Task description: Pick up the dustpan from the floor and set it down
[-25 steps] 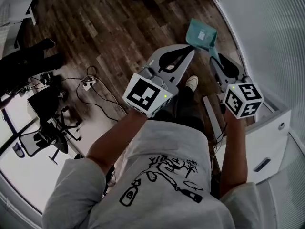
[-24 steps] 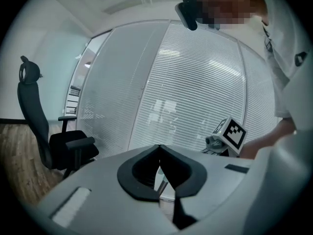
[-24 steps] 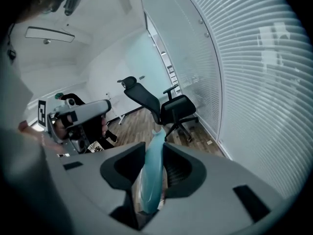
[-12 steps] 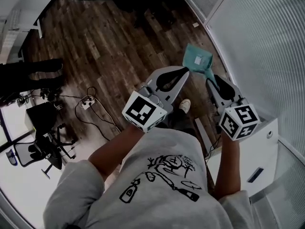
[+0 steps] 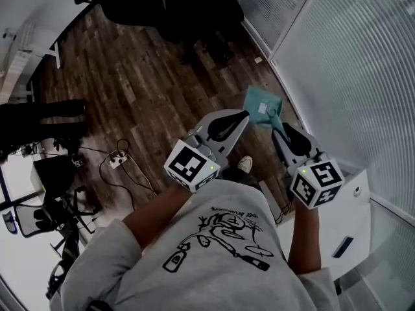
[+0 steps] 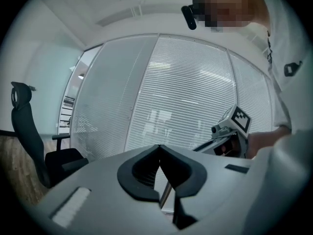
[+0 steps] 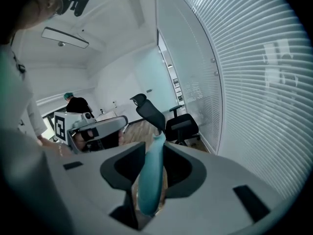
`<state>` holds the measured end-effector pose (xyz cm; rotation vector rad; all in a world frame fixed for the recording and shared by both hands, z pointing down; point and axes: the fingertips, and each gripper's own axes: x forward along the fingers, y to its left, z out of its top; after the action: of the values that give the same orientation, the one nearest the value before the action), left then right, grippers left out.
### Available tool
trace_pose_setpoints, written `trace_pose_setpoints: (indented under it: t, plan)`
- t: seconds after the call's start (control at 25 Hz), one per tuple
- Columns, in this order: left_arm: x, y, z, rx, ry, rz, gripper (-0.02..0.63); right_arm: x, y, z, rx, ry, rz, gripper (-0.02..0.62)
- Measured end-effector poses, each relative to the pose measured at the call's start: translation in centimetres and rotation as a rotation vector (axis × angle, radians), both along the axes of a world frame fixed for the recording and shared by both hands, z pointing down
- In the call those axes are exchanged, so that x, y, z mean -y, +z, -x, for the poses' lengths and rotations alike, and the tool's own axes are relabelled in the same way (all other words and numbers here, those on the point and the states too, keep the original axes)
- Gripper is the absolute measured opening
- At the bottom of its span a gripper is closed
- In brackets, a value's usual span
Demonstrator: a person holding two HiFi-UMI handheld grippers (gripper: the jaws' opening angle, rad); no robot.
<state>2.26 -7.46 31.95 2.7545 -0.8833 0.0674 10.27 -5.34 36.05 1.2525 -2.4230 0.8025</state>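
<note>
The right gripper (image 5: 277,127) is clamped on the handle of the teal dustpan (image 5: 261,107). The left gripper (image 5: 243,115) has its jaws together on nothing. Both have risen over the last second, so the teal dustpan now hangs well above the wooden floor (image 5: 130,76). The pick-up looks done and setting it down remains. There are two grippers and one dustpan.

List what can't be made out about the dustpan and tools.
- Dustpan label: head view, too small to read.
- Handle's gripped end: head view, covered by the right tool.
- Left tool, its jaws: head view, hidden beneath its own body.
- Dustpan: left gripper view, not in frame.
</note>
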Motion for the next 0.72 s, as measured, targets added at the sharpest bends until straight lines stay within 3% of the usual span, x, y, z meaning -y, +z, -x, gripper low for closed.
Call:
trace_pose_setpoints:
  t: [0.72]
  plan:
    - [-2.1,-5.7,-1.0,-0.037,0.008,-0.034,0.002,-3.7,-7.7,-1.0,0.033,-0.009,-0.096,0.106]
